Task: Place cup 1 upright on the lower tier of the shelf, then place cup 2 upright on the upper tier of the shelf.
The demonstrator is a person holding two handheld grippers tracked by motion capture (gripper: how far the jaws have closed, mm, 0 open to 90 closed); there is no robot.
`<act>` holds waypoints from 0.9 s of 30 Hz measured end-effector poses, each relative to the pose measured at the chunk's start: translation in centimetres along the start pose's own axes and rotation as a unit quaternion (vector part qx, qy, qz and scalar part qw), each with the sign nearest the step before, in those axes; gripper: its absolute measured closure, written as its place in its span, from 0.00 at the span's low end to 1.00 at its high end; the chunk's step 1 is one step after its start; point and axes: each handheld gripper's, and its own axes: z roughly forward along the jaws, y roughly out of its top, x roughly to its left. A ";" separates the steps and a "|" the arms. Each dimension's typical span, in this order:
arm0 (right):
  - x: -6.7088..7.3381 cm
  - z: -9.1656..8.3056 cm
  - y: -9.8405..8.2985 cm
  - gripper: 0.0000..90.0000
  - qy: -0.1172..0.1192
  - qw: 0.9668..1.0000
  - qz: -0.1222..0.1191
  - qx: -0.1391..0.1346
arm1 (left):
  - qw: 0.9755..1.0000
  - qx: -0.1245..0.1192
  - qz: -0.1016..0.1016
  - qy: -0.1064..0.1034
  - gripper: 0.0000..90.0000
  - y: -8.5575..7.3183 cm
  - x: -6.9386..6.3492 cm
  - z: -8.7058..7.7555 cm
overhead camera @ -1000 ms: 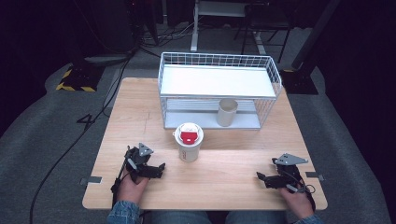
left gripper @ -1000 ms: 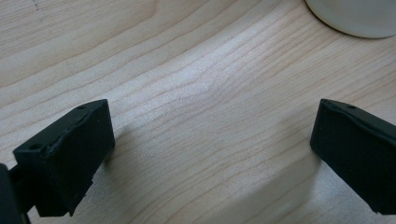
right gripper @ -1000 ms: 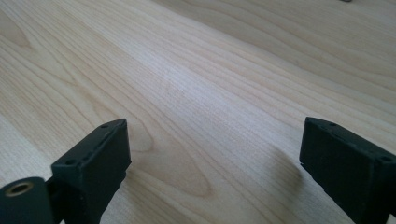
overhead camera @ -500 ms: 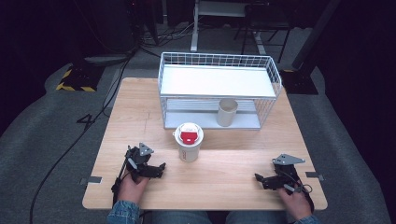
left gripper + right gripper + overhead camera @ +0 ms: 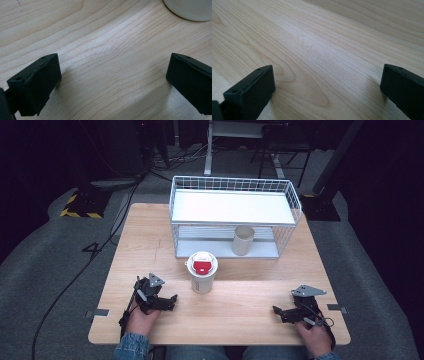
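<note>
Left tongs (image 5: 167, 301) and right tongs (image 5: 282, 312) lying low on counter (image 5: 240, 305), both spread wide, gripping nothing. Cup (image 5: 202, 272) standing between, nearer left tongs, likely ready for grabbing.

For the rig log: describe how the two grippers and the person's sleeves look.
Both the left gripper and right gripper are black, each with two blocky black jaws with small holes on top, and a grey three-cornered plate above. A black cable trails by the right one. Blue denim sleeves cover the wrists.
</note>
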 end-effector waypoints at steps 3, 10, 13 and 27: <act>0.0 0.0 0.0 0.00 0.000 1.000 0.000 0.000 | 1.000 0.008 -0.002 -0.002 0.00 0.1 0.1 -0.1; 0.0 0.0 0.0 0.00 0.000 1.000 0.000 0.000 | 1.000 -0.016 0.002 -0.003 0.00 0.4 0.1 -1.1; 0.0 0.0 0.0 0.00 0.000 1.000 0.001 0.000 | 0.999 -0.029 0.011 -0.008 0.00 0.6 -0.1 -1.7; 0.0 0.0 0.0 0.00 -0.001 1.000 0.001 0.000 | 0.992 -0.106 0.043 -0.057 0.00 1.8 -1.9 -4.5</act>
